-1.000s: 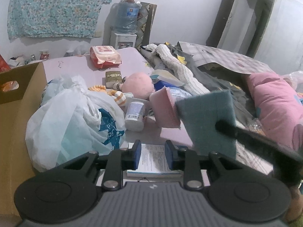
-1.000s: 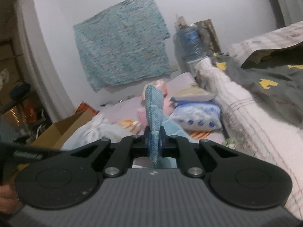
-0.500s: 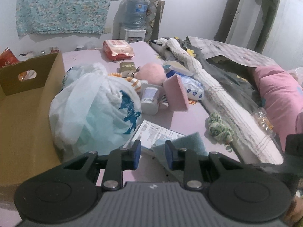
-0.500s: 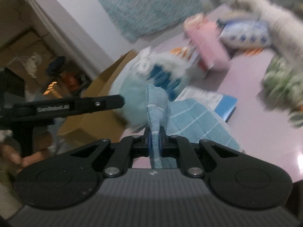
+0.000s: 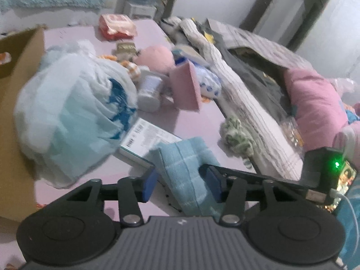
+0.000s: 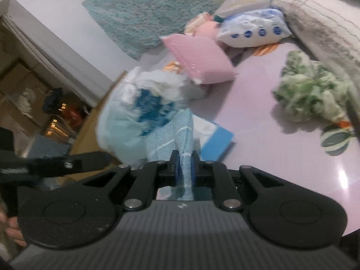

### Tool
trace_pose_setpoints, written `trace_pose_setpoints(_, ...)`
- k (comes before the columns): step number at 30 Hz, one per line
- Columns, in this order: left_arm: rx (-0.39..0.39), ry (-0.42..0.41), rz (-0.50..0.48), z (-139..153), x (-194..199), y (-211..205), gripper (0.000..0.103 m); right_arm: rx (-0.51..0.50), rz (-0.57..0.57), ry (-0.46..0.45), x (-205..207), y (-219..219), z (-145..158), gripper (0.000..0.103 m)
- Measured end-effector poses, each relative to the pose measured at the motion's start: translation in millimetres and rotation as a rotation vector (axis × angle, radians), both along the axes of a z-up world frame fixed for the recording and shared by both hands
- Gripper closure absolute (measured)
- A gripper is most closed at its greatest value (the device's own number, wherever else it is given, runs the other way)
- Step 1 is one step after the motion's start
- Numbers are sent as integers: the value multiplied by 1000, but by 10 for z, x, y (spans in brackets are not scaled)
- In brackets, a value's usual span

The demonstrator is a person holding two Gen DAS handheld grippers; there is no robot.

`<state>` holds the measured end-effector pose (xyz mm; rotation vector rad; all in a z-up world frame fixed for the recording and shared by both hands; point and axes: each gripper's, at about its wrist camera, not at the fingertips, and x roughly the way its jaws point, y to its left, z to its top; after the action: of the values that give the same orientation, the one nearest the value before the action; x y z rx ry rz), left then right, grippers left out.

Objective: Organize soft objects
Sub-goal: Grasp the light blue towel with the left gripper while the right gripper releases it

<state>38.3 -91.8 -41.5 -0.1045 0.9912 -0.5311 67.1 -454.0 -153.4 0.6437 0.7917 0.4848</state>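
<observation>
A light blue cloth [image 5: 184, 164] with thin white lines lies bunched on the pink table [image 5: 198, 123], draped partly over a booklet [image 5: 146, 139]. My left gripper [image 5: 180, 184] has its jaws apart and opening, one on each side of the cloth, without pinching it. My right gripper [image 6: 185, 168] is shut on a fold of the same cloth [image 6: 182, 135], low over the table; its jaws are starting to open. The left tool's black finger [image 6: 56, 164] shows at the left of the right wrist view.
A full white plastic bag [image 5: 72, 112] and a cardboard box [image 5: 13, 112] stand to the left. Behind lie a pink sponge [image 5: 186, 87], a pink plush ball [image 5: 155, 58] and a white bottle [image 5: 149, 92]. A green fluffy bundle [image 6: 310, 94] and a striped ball [image 6: 335, 141] lie right, by piled bedding [image 5: 247, 103].
The right gripper has swung the cloth down from the air onto the table. The left gripper has dipped and its jaws have spread around the cloth.
</observation>
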Motion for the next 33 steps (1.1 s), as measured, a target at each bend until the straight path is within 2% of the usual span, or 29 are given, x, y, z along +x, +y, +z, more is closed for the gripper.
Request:
trace_pose_setpoints(5, 35, 59, -75, -158, 86, -215, 41, 44, -20, 31, 42, -147, -90, 75)
trace_pose_setpoints(7, 50, 70, -85, -214, 122, -279, 41, 48, -38, 32, 40, -212, -97, 74)
trace_pose_setpoints(13, 74, 93, -115, -292, 208, -403, 40, 40, -71, -22, -85, -364, 5, 73)
trace_pose_setpoints(16, 76, 117, -133, -336, 267, -460, 31, 45, -68, -52, -157, -420, 82, 75)
trace_pose_setpoints(19, 71, 136, -137, -365, 322, -495, 26, 11, -24, -86, -202, -413, 126, 75)
trace_pose_setpoints(26, 71, 192, -98, -465, 419, -470, 25, -61, 46, -65, -232, -301, -33, 78)
trace_pose_setpoints(33, 85, 224, -75, -545, 499, -510, 25, -179, 153, -115, -331, -10, -68, 78)
